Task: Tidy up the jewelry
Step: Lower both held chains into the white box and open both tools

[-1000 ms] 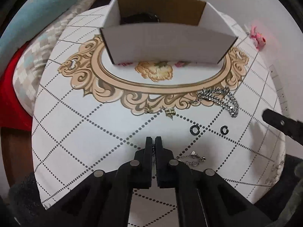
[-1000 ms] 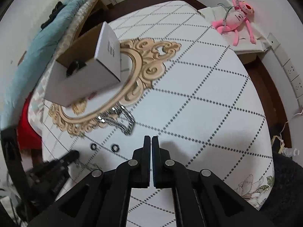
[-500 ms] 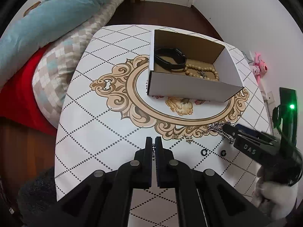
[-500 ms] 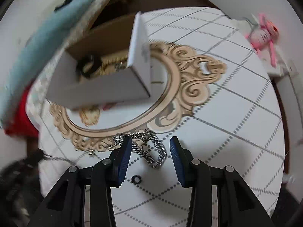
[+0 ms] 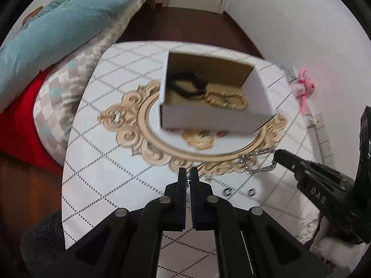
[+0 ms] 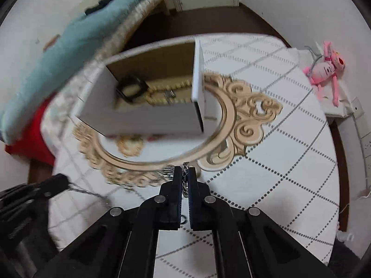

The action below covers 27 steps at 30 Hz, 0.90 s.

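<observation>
An open white cardboard box [image 5: 208, 118] [image 6: 143, 118] stands on the table and holds a black bracelet [image 5: 187, 84] and a gold bead bracelet [image 5: 226, 98]. My right gripper [image 6: 184, 173] is shut on a silver chain bracelet [image 6: 185, 176], which hangs from its tips in the left wrist view [image 5: 255, 159]. My left gripper [image 5: 188, 176] is shut on a thin silver chain [image 5: 188, 181] that trails from its tips in the right wrist view [image 6: 90, 192]. Two small black rings [image 5: 238, 192] lie on the cloth.
The round table has a white cloth with a gold ornamental print [image 5: 139, 136]. A bed with blue and checked bedding [image 5: 69, 34] lies left. A pink plush toy [image 6: 327, 69] sits on a ledge at right by the wall.
My right gripper has closed on the silver chain bracelet and lifted it. Both cameras have risen and pulled back from the table. My left gripper stays shut.
</observation>
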Each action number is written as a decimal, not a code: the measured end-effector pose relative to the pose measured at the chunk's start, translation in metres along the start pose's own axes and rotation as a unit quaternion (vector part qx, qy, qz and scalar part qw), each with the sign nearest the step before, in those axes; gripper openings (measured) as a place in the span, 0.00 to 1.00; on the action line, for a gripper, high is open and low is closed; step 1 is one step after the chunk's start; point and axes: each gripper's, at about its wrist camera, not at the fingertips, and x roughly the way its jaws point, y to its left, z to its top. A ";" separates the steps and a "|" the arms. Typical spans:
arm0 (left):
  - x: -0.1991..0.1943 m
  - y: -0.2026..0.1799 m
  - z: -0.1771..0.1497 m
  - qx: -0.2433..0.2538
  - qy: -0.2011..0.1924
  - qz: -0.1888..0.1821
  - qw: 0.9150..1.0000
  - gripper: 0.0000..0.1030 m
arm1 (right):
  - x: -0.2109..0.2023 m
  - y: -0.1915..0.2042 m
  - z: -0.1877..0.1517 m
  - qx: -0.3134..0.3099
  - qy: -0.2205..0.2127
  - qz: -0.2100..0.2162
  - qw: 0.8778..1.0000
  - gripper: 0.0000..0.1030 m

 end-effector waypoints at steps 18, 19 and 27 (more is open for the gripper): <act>-0.038 -0.019 0.120 0.016 -0.047 -0.074 0.996 0.01 | -0.087 0.033 0.113 -0.032 -0.069 0.077 0.994 0.04; -0.031 -0.017 0.125 0.015 -0.039 -0.074 0.996 0.01 | -0.081 0.034 0.120 -0.032 -0.060 0.079 0.995 0.04; 0.010 0.001 0.145 -0.006 0.012 -0.038 0.999 0.03 | -0.030 0.032 0.142 -0.020 0.004 0.095 0.995 0.04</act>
